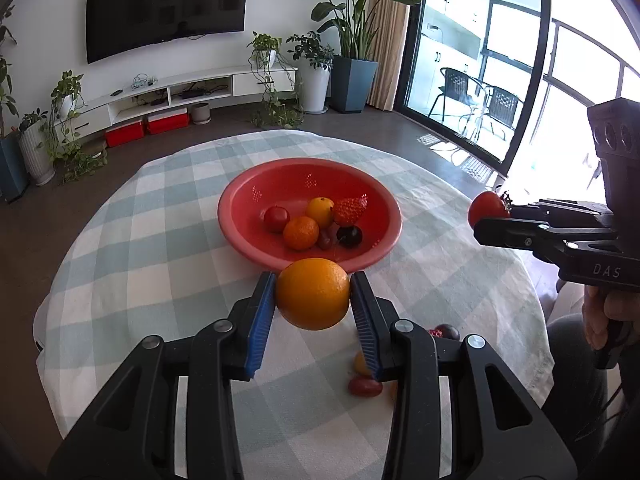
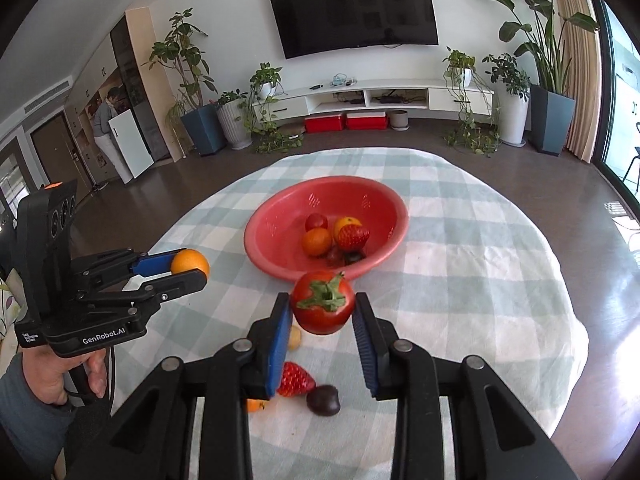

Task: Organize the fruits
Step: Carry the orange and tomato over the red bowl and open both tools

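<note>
An orange [image 1: 313,294] sits clamped between the blue pads of the left claw [image 1: 313,300], held clear above the tabletop [image 1: 160,216] just short of the red bowl [image 1: 240,216]. The right claw [image 2: 322,312] grips a tomato [image 2: 322,303], stem toward the camera, also off the surface near the bowl's front rim. Inside the bowl lie a strawberry [image 1: 349,210], two small oranges, a small tomato and dark fruits. Loose on the pale blue-and-white checked cloth under the claws are another strawberry [image 2: 295,380], a dark plum [image 2: 323,400] and a few partly hidden pieces. Beyond the round tabletop: dark floor, a wall-mounted television [image 2: 354,12], a low white cabinet [image 2: 400,100], potted plants and glass balcony doors [image 1: 480,60].
</note>
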Action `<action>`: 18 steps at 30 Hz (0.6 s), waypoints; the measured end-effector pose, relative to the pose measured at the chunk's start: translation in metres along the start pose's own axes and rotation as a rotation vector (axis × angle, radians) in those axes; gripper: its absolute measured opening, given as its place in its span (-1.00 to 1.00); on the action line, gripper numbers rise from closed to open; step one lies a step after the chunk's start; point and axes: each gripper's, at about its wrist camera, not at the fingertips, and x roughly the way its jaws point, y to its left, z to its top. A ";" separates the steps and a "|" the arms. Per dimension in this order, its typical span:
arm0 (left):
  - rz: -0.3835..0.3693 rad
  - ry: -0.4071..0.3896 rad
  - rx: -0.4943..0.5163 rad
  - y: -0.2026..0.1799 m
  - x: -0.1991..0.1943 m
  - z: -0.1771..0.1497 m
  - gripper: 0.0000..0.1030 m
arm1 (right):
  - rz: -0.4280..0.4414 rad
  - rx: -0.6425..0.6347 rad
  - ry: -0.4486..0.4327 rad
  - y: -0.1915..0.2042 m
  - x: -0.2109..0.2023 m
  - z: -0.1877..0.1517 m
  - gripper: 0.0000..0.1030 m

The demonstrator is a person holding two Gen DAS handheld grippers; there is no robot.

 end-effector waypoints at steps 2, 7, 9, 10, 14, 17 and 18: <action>0.004 -0.003 0.006 0.005 0.009 0.020 -0.30 | 0.012 -0.009 0.011 0.000 0.013 0.016 -0.35; 0.009 0.036 0.028 0.014 0.045 0.057 -0.30 | 0.025 -0.041 0.068 0.006 0.052 0.038 -0.35; 0.012 0.059 0.037 0.017 0.063 0.065 -0.30 | 0.027 -0.052 0.103 0.008 0.068 0.042 -0.35; 0.011 0.075 0.042 0.018 0.072 0.067 -0.30 | 0.030 -0.054 0.118 0.008 0.075 0.042 -0.35; 0.018 0.131 0.061 0.020 0.105 0.068 -0.30 | 0.030 -0.073 0.159 0.012 0.097 0.042 -0.35; 0.014 0.152 0.057 0.024 0.122 0.062 -0.30 | 0.021 -0.079 0.199 0.011 0.110 0.042 -0.35; 0.014 0.156 0.054 0.025 0.126 0.061 -0.30 | 0.022 -0.076 0.211 0.009 0.114 0.041 -0.35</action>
